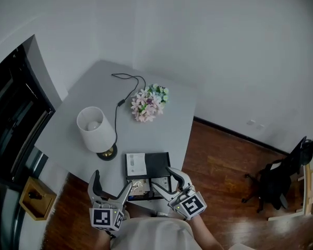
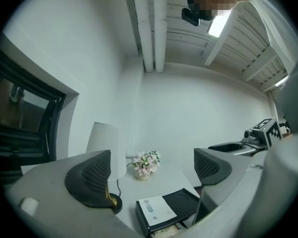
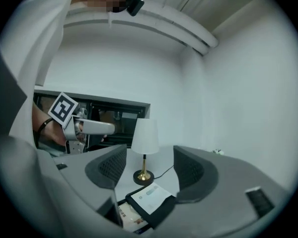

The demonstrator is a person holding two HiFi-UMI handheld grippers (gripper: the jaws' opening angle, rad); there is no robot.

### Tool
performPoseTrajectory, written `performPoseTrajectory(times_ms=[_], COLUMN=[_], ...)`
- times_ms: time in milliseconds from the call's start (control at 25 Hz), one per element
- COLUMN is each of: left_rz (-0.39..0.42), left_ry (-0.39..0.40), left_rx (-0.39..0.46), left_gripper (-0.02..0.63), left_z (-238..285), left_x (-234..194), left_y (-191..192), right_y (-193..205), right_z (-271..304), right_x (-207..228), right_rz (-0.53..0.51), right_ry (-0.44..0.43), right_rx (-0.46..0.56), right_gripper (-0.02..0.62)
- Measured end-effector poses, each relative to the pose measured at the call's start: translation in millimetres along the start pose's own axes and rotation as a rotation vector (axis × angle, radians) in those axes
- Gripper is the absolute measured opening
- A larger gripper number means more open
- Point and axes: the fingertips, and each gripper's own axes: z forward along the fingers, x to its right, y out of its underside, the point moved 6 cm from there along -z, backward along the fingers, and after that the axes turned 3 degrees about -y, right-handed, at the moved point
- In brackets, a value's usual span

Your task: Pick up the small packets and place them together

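Observation:
A black tray [image 1: 157,164] sits at the near edge of the grey table [image 1: 83,95]. A white flat packet [image 1: 136,165] lies on its left half, and small printed packets [image 1: 139,188] lie in its front part. My left gripper [image 1: 111,185] hovers just left of the tray, open and empty. My right gripper [image 1: 164,177] hangs over the tray's front right, also open and empty. In the left gripper view the tray [image 2: 188,202] and white packet [image 2: 156,209] lie below the open left gripper [image 2: 151,170]. In the right gripper view the small packets [image 3: 129,216] show under the open right gripper [image 3: 145,168].
A white-shaded lamp [image 1: 96,129] on a brass base stands just left of the tray. Its black cable [image 1: 126,87] runs back past a flower bunch [image 1: 148,103]. A dark window is on the left, and a black chair [image 1: 281,173] stands on the wood floor at the right.

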Motion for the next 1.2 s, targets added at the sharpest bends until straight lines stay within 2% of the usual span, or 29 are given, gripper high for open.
performPoseTrajectory(times_ms=[80,200,360,520,720,920,1200], left_rz=[-0.018,-0.003,0.003,0.024,0.006,0.000,-0.010], left_ry=[0.008,0.013,-0.018,-0.035,-0.076,-0.100,-0.129], left_rx=[-0.017,-0.035,-0.009,-0.016,-0.033,-0.046,-0.053], left_gripper=[0.488,0.486,0.486,0.486,0.486,0.477,0.468], left_z=[-1,-1,-3,-9,-21,-31,-38], left_x=[2,2,-3,-8,-18,-20,-23], left_y=[2,3,2,2,8,11,14], right_y=[3,11,30,65,144,188,226], right_z=[1,6,18,37,72,102,119], right_x=[-2,-7,-17,-34,-60,-78,-88], right_rz=[0.046,0.070,0.086,0.109,0.114,0.009,-0.202], right_ry=[0.001,-0.027,-0.104,-0.199,-0.334,-0.448,-0.456], right_rx=[0.018,-0.015,-0.098,-0.235,-0.474,-0.636,-0.852], right_gripper=[0.307,0.305,0.287,0.265,0.264,0.265,0.262])
